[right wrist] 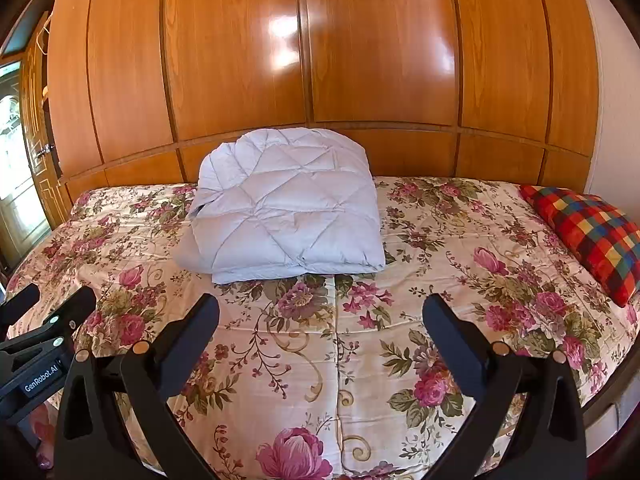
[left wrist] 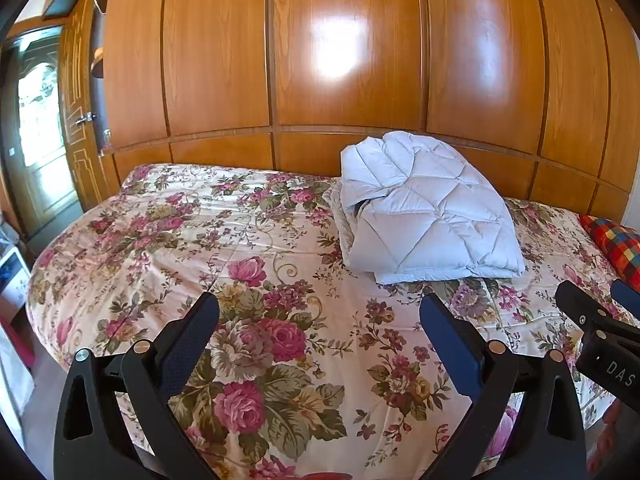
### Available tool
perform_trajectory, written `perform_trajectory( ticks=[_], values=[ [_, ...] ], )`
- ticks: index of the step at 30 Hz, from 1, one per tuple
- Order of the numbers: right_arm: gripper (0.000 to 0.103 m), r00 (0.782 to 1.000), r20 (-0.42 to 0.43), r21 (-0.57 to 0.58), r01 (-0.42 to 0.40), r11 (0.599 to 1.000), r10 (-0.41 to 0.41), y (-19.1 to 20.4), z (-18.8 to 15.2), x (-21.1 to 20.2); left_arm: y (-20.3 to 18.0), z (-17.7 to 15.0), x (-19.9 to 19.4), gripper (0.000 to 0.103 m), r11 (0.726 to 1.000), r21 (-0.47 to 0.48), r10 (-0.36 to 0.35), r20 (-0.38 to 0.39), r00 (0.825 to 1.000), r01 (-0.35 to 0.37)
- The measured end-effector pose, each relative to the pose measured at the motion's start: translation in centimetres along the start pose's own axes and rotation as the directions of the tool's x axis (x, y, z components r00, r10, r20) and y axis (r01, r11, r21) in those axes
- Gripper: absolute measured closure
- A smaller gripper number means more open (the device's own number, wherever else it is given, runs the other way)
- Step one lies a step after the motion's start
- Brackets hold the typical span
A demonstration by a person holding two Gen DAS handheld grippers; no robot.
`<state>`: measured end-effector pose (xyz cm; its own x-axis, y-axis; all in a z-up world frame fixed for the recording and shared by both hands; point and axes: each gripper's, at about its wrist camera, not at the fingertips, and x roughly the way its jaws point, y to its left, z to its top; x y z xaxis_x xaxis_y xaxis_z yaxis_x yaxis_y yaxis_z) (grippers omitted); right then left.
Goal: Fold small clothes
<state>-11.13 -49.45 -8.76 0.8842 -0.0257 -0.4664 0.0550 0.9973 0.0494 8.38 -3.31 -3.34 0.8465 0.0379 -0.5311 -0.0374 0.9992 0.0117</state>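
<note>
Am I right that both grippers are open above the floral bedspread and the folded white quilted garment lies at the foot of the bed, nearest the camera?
Not quite. The folded white quilted garment lies at the far side of the bed, against the wooden panelling, as the right wrist view shows. The rest holds: the left gripper and right gripper are open above the floral bedspread.

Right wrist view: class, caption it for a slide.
Open right gripper above floral bedspread, facing folded pale quilted garment.

Checked pillow [left wrist: 612,246] cut off at right edge in left view. Jacket [right wrist: 284,208] folded over, inner layers hidden. Bed [right wrist: 400,360] near edge out of frame.
</note>
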Motion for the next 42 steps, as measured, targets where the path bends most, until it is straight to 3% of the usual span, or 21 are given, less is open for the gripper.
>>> perform_trajectory(
  ticks=[42],
  values=[
    [0.002, 1.000, -0.024, -0.006, -0.010, 1.000, 0.010, -0.12, 0.06, 0.64, -0.18, -0.30, 0.39, 0.004, 1.000, -0.008, -0.014, -0.019, 1.000, 0.014]
  ],
)
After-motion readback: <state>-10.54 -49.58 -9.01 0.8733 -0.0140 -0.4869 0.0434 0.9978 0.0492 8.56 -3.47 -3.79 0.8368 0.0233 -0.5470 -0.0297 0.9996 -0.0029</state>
